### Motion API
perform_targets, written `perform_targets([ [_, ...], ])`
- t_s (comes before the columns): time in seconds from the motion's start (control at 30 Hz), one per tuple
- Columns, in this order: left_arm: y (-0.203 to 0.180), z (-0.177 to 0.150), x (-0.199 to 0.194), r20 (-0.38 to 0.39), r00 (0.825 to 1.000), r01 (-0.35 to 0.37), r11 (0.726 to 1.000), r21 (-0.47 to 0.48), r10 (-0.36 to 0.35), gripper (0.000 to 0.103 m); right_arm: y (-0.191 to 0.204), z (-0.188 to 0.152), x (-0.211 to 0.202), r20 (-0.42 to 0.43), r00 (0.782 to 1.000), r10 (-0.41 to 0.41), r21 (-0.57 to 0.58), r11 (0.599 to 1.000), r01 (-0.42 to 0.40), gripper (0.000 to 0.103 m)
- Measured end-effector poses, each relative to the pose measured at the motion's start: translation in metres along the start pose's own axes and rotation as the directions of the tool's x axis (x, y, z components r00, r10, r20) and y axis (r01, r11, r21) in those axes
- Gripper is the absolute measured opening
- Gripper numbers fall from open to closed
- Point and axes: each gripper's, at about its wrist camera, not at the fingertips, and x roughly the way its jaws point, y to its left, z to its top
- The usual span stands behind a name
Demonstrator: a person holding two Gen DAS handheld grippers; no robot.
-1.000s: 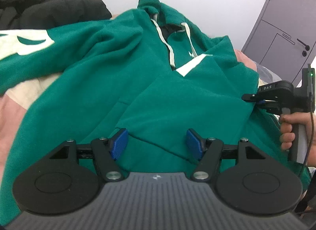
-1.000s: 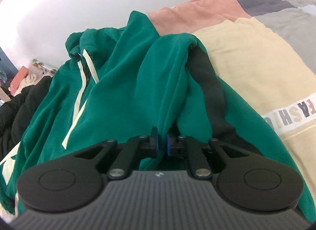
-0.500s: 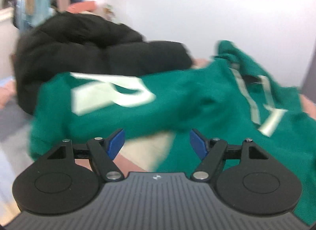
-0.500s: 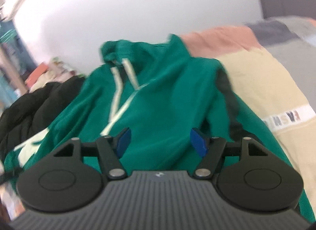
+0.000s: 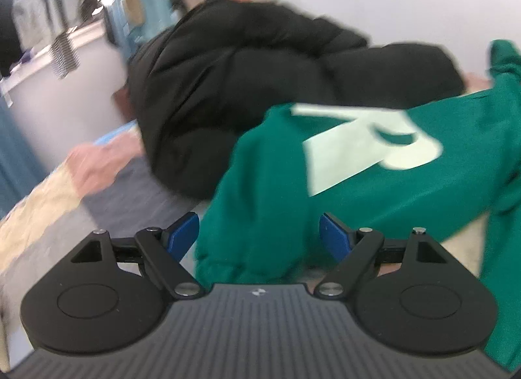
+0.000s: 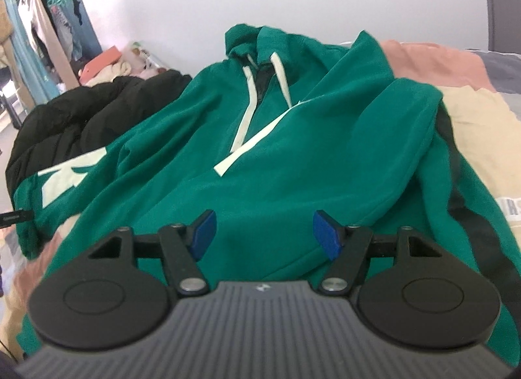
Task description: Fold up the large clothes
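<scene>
- My left gripper (image 5: 259,232) has its two blue-padded fingers spread apart with nothing between them; the cuff end of the hoodie's sleeve (image 5: 257,248) lies just ahead of the gap, not touched.
- My right gripper (image 6: 263,232) is likewise spread wide and empty, hovering over the lower front of the hoodie.
- One green hoodie (image 6: 260,157) lies front-up on the bed, its hood toward the white wall and its hem toward my right gripper.
- Two pale drawstrings (image 6: 247,111) hang down from the hoodie's neck opening.
- One sleeve, bearing a large pale letter patch (image 5: 368,147), stretches out sideways from the hoodie's body; the other sleeve (image 6: 410,138) is folded across the hoodie's chest.
- One black stripe (image 6: 456,183) runs along the hoodie's side beside the folded sleeve.
- One black puffy jacket (image 5: 260,85) is heaped just beyond the outstretched sleeve.
- One patchwork bedspread (image 6: 482,138) in pink, cream and grey lies under the hoodie.
- The left wrist view is smeared by motion blur, so the hanging clothes (image 6: 42,27) beyond the jacket are hard to make out there.
- The hoodie's hem is hidden behind my right gripper's body, and printed lettering on the bedspread is cut off at the right wrist view's edge.
</scene>
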Motion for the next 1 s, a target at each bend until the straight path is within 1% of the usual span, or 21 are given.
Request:
perform_targets([
  [0.13, 0.006, -0.005, 0.014, -0.038, 0.999, -0.039, 0.999, -0.014, 0.039, 0.084, 0.002, -0.003, 0.008, -0.03, 1.0, 0.0, -0.019, 1.0, -0.001, 0.068],
  [0.17, 0.007, -0.006, 0.014, -0.041, 0.998, -0.049, 0.999, -0.012, 0.049, 0.082, 0.003, -0.004, 0.009, -0.037, 0.999, -0.003, -0.023, 1.0, 0.002, 0.068],
  [0.23, 0.008, -0.008, 0.009, -0.012, 0.998, -0.056, 0.998, -0.005, 0.056, 0.067, 0.004, -0.006, 0.012, -0.046, 0.999, -0.012, -0.041, 0.999, 0.01, 0.068],
  [0.27, 0.007, -0.009, 0.004, -0.003, 0.999, -0.05, 0.999, 0.003, 0.05, 0.048, 0.005, -0.007, 0.012, -0.047, 0.999, -0.015, -0.054, 0.998, 0.013, 0.068],
  [0.3, 0.008, -0.008, 0.0, -0.001, 0.999, -0.036, 0.999, 0.004, 0.036, 0.032, 0.006, -0.008, 0.012, -0.046, 0.999, -0.017, -0.069, 0.998, 0.014, 0.068],
  [0.37, 0.012, -0.002, -0.011, 0.006, 1.0, 0.0, 1.0, -0.016, 0.0, 0.021, 0.006, -0.009, 0.012, -0.046, 0.999, -0.018, -0.091, 0.996, 0.014, 0.067],
  [0.47, 0.017, 0.01, -0.035, 0.036, 0.997, 0.067, 0.998, -0.006, -0.067, 0.017, 0.005, -0.007, 0.009, -0.045, 0.999, -0.014, -0.084, 0.996, 0.01, 0.067],
  [0.57, 0.019, 0.037, -0.069, 0.074, 0.988, 0.133, 0.991, 0.011, -0.133, 0.016, 0.003, -0.006, 0.005, -0.036, 0.999, -0.008, -0.076, 0.997, 0.005, 0.067],
  [0.63, 0.018, 0.059, -0.098, 0.11, 0.975, 0.194, 0.981, 0.026, -0.196, 0.016, 0.001, -0.005, 0.0, -0.027, 1.0, 0.002, -0.06, 0.998, -0.003, 0.067],
  [0.67, 0.015, 0.071, -0.115, 0.128, 0.964, 0.23, 0.972, 0.042, -0.234, 0.016, -0.001, -0.004, -0.003, -0.021, 1.0, 0.006, -0.049, 0.999, -0.007, 0.067],
  [0.77, -0.004, 0.104, -0.166, 0.144, 0.939, 0.298, 0.949, 0.107, -0.311, 0.015, -0.008, -0.003, -0.011, -0.003, 1.0, 0.018, -0.017, 1.0, -0.018, 0.067],
  [0.8, -0.012, 0.113, -0.182, 0.145, 0.928, 0.326, 0.937, 0.122, -0.342, 0.015, -0.01, -0.003, -0.015, 0.004, 1.0, 0.022, -0.003, 1.0, -0.022, 0.067],
  [0.9, -0.045, 0.136, -0.228, 0.116, 0.885, 0.435, 0.89, 0.136, -0.451, 0.014, -0.019, -0.001, -0.026, 0.032, 0.999, 0.037, 0.037, 0.999, -0.038, 0.067],
  [0.97, -0.071, 0.144, -0.254, 0.092, 0.854, 0.498, 0.855, 0.147, -0.513, 0.014, -0.025, -0.001, -0.033, 0.054, 0.998, 0.042, 0.061, 0.997, -0.045, 0.067],
  [1.0, -0.088, 0.146, -0.268, 0.081, 0.834, 0.53, 0.833, 0.159, -0.546, 0.014, -0.028, -0.001, -0.036, 0.062, 0.997, 0.041, 0.073, 0.996, -0.045, 0.067],
])
